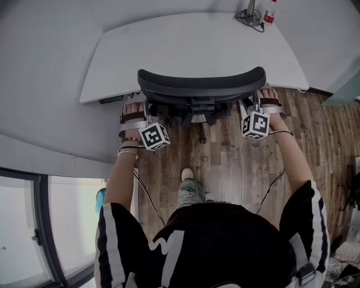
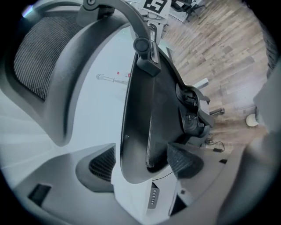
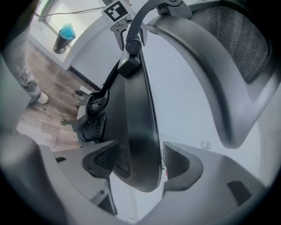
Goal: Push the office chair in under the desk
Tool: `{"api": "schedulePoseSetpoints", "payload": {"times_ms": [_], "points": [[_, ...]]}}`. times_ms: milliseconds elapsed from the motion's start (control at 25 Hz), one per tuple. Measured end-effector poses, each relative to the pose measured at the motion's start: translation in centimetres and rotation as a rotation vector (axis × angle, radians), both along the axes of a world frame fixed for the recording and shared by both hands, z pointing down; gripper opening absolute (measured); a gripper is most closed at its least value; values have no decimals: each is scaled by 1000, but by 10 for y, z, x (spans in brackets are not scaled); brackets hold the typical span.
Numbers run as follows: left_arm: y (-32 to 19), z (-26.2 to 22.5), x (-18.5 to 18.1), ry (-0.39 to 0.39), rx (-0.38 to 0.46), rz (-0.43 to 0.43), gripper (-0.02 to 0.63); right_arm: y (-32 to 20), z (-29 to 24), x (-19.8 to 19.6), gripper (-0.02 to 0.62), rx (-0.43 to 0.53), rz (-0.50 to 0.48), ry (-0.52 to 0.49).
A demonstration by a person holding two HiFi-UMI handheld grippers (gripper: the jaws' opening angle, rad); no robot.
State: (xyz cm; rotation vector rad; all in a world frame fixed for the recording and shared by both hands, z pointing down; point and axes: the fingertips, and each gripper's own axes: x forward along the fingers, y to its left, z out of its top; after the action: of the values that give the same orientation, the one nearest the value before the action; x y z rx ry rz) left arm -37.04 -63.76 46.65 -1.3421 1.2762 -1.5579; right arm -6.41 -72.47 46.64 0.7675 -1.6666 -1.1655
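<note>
The black office chair point(image 1: 201, 84) stands with its seat under the white desk point(image 1: 197, 45); only its curved backrest top and rear mechanism show. My left gripper point(image 1: 134, 109) is at the chair's left armrest point(image 2: 140, 110), which lies between its open jaws with a sliver of white beside one pad. My right gripper point(image 1: 263, 104) is at the right armrest point(image 3: 136, 114); that armrest sits between its widely spread jaws, a thin gap showing at one pad. The mesh backrest point(image 3: 232, 39) rises beside each armrest.
A lamp base with a cable point(image 1: 250, 17) and a small red-capped bottle point(image 1: 270, 16) stand at the desk's far edge. The desk's button panel point(image 2: 153, 197) is under its front edge. A glass window point(image 1: 34, 225) runs along the left, with a blue bottle point(image 3: 66, 35) near it. My foot point(image 1: 187, 175) stands on the wood floor.
</note>
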Motion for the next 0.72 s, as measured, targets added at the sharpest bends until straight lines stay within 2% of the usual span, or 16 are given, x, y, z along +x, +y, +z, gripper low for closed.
{"api": "schedulePoseSetpoints", "payload": {"times_ms": [280,720], "points": [[22,1,-15,50,43,-65,351,19,-6,7,298,43,19,-78],[58,-2,2,267,158,-141,350,56,-12,10,296,41,53,-255]]}}
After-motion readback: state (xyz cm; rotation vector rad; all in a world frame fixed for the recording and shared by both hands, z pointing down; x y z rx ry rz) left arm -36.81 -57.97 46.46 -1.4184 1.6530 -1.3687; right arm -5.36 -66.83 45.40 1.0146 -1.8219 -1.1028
